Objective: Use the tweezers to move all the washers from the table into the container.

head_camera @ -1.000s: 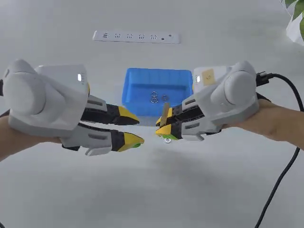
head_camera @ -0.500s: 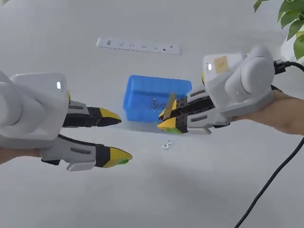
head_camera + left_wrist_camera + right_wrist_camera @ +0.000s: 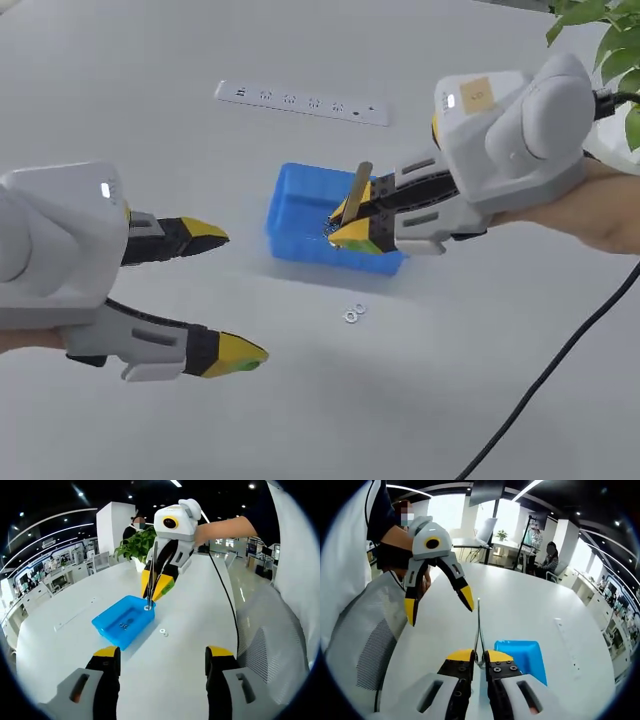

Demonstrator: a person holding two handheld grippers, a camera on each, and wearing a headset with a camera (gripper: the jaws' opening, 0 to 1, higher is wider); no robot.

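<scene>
My right gripper (image 3: 352, 226) is shut on thin metal tweezers (image 3: 358, 188) and hangs over the near right part of the blue container (image 3: 292, 215). In the left gripper view the tweezers (image 3: 151, 575) point down to the container's rim (image 3: 142, 611), and a small washer (image 3: 148, 608) seems pinched at their tip. Several washers (image 3: 122, 626) lie inside the container. Two washers (image 3: 353, 314) lie on the table just in front of it. My left gripper (image 3: 225, 296) is wide open, low at the left, holding nothing.
A white power strip (image 3: 305, 102) lies on the table behind the container. A potted plant (image 3: 610, 40) stands at the far right, and a black cable (image 3: 560, 365) trails from the right gripper across the table. A person's hand holds each gripper.
The right gripper has lifted from just above the two washers on the table and moved back over the container. The left gripper has drawn away to the left.
</scene>
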